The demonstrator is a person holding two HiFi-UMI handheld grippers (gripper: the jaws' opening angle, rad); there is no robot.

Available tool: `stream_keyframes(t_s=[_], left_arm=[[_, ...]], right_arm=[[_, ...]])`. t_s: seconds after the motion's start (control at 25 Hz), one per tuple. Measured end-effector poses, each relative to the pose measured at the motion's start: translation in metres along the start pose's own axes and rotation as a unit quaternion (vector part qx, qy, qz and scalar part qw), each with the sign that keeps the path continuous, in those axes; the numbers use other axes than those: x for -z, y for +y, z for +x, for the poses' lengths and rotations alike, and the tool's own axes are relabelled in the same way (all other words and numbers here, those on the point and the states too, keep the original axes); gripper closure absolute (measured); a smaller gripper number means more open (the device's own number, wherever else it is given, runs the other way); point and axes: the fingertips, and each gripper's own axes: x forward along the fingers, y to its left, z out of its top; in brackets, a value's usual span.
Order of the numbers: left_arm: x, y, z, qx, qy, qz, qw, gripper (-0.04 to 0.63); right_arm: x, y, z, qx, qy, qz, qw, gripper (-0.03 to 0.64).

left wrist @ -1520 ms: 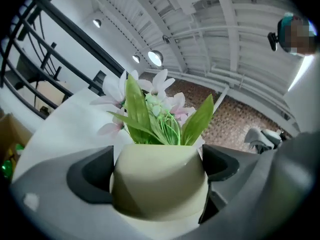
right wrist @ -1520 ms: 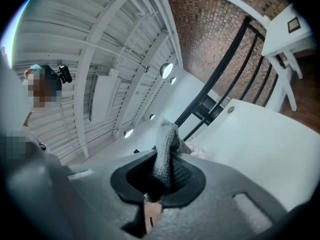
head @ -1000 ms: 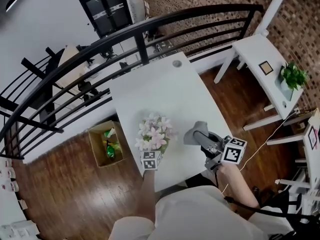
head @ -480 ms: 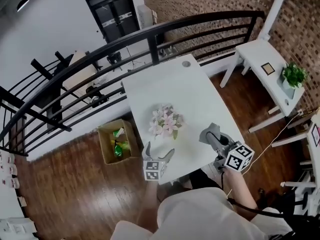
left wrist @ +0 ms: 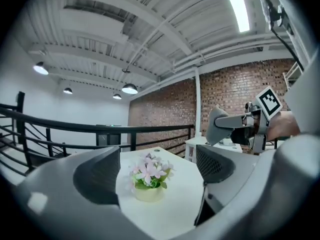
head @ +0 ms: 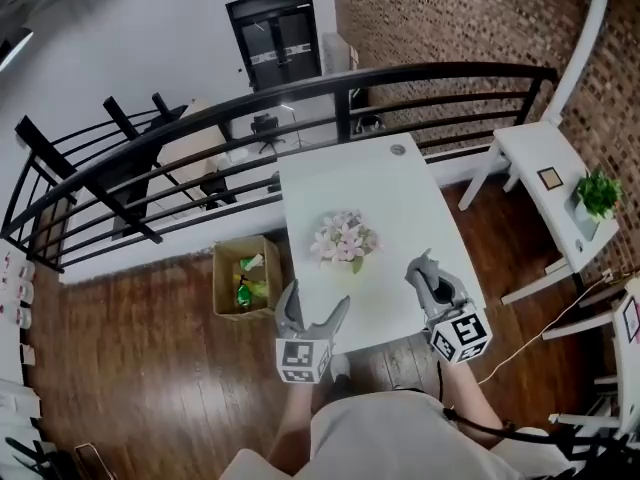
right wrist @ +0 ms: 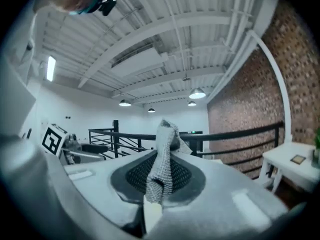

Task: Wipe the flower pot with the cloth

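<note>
The left gripper (head: 314,313) hangs at the near edge of the bench (head: 385,193), its jaws apart and closing with nothing between the pads. The flower pot (head: 346,259) stands farther out on the bench, framed by their gap but untouched. The right gripper (head: 432,280) has its jaws clenched on the grey cloth (right wrist: 162,159), held apart from the pot.

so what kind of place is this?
Probably a mezzanine in a loft-style office or studio: black railing with desks apparently on a level below, exposed brick wall, wood floor.
</note>
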Motion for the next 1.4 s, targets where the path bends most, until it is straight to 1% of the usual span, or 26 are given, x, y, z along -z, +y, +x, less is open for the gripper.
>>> stream_keyframes(t_s=[0.08,0.16,0.2,0.28,0.36,0.4,0.44,0.52,0.56,0.64,0.72,0.8,0.92,1.0,1.08,1.16,1.24,1.4], left_arm=[[-0.014,-0.015,-0.016,-0.029,-0.021,0.004,0.9994,0.108],[-0.024,-0.038,-0.033,-0.061,-0.033,0.006,0.9976,0.127],[-0.029,-0.050,-0.041,-0.075,-0.036,0.009,0.9965,0.129],[-0.041,-0.070,-0.051,-0.101,-0.037,0.018,0.9941,0.158],[-0.047,-0.088,-0.064,-0.125,-0.032,0.022,0.9914,0.160],[-0.047,-0.097,-0.071,-0.139,-0.031,0.022,0.9896,0.166],[-0.046,-0.102,-0.079,-0.155,-0.029,0.018,0.9873,0.184],[-0.047,-0.111,-0.093,-0.179,-0.024,0.009,0.9836,0.186],[-0.047,-0.116,-0.100,-0.181,-0.022,0.009,0.9831,0.186],[-0.050,-0.128,-0.110,-0.175,-0.021,0.018,0.9842,0.196],[-0.059,-0.136,-0.115,-0.159,-0.037,0.020,0.9863,0.198],[-0.066,-0.139,-0.119,-0.144,-0.054,0.020,0.9879,0.227],[-0.075,-0.136,-0.123,-0.139,-0.061,0.033,0.9879,0.227],[-0.078,-0.131,-0.129,-0.138,-0.070,0.038,0.9872,0.227],[-0.070,-0.119,-0.139,-0.143,-0.067,0.034,0.9868,0.227],[-0.059,-0.101,-0.156,-0.159,-0.058,0.024,0.9853,0.225],[-0.053,-0.088,-0.167,-0.167,-0.054,0.019,0.9844,0.225],[-0.061,-0.075,-0.172,-0.156,-0.061,0.025,0.9856,0.225]], right_arm=[[-0.013,0.010,-0.018,-0.018,-0.022,-0.045,0.999,0.607],[-0.017,0.017,-0.044,-0.040,-0.039,-0.062,0.996,0.607],[-0.017,0.017,-0.057,-0.048,-0.046,-0.062,0.996,0.607],[-0.017,0.012,-0.076,-0.059,-0.060,-0.046,0.995,0.607],[-0.015,0.005,-0.095,-0.067,-0.068,-0.029,0.995,0.607],[-0.011,0.004,-0.104,-0.073,-0.065,-0.034,0.995,0.607],[-0.006,0.006,-0.109,-0.080,-0.056,-0.050,0.994,0.607],[0.003,0.022,-0.115,-0.102,-0.031,-0.082,0.991,0.607],[0.005,0.032,-0.120,-0.117,-0.026,-0.080,0.990,0.607],[0.003,0.050,-0.132,-0.147,-0.029,-0.061,0.987,0.607],[-0.009,0.057,-0.142,-0.158,-0.043,-0.054,0.985,0.607],[-0.021,0.056,-0.148,-0.146,-0.057,-0.052,0.986,0.607],[-0.030,0.054,-0.151,-0.126,-0.064,-0.051,0.989,0.607],[-0.033,0.056,-0.154,-0.121,-0.067,-0.069,0.988,0.607],[-0.039,0.060,-0.152,-0.110,-0.078,-0.091,0.987,0.607],[-0.045,0.065,-0.153,-0.096,-0.086,-0.099,0.987,0.607],[-0.052,0.069,-0.154,-0.083,-0.097,-0.101,0.987,0.607],[-0.050,0.070,-0.152,-0.057,-0.095,-0.092,0.990,0.607]])
